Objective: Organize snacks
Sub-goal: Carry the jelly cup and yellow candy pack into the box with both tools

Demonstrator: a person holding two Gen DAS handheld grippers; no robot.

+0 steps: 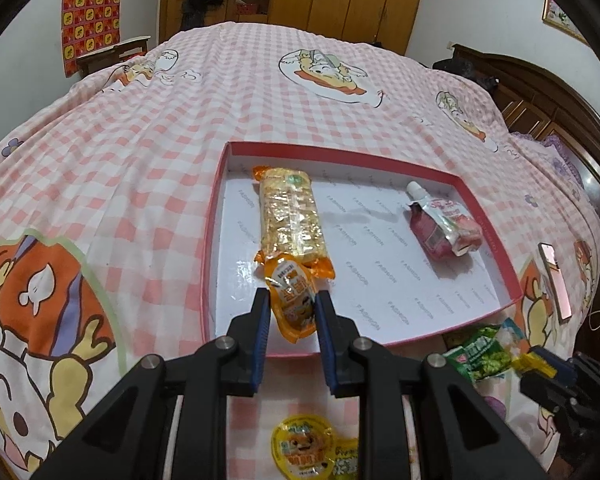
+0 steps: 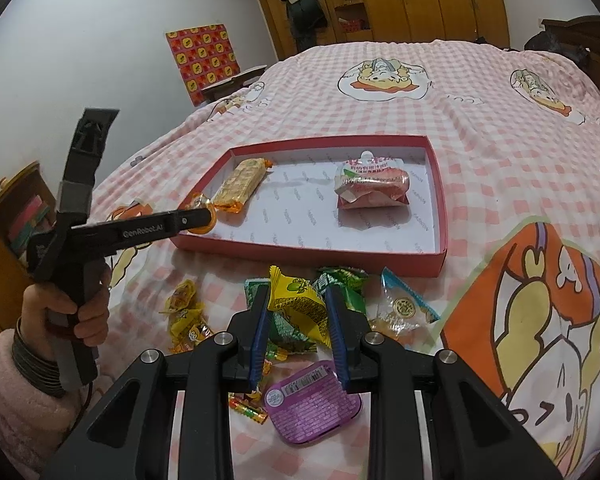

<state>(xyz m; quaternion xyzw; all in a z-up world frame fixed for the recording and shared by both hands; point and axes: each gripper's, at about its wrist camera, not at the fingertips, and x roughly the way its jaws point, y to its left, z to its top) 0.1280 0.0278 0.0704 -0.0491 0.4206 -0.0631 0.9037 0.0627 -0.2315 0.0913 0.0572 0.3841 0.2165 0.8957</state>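
On a bed spread with a pink checked quilt [image 2: 480, 128], a person's left hand [image 2: 70, 312], in a fluffy pink sleeve [image 2: 16, 392], grips the handle of the left gripper [image 1: 290, 304], whose blue-padded fingers [image 1: 262, 328] pinch an orange jelly pouch [image 1: 294, 300] over the near left corner of a shallow red-rimmed box [image 1: 216, 216]. Inside that white-lined box, a long golden cracker pack [image 1: 290, 216] lies lengthwise along the left side, its near end just beyond the held pouch; well apart, toward the right end, rests a pink spouted drink pouch [image 1: 444, 228].

In front of the box, loose snacks lie scattered on the quilt: small yellow candy packets [image 2: 184, 312] at left, a purple sealed cup [image 2: 312, 404] nearest the camera, green packets [image 2: 340, 280] in the middle and a blue-edged clear wrapper [image 2: 404, 308] further right. Above this pile, the right gripper [image 2: 296, 308] clamps a yellow wrapped snack [image 2: 300, 304] between its blue pads [image 2: 336, 324], just above the green packets.

At far right, a phone [image 1: 554, 280] lies on the quilt beside the box. Wooden wardrobes [image 2: 428, 0] line the back wall.
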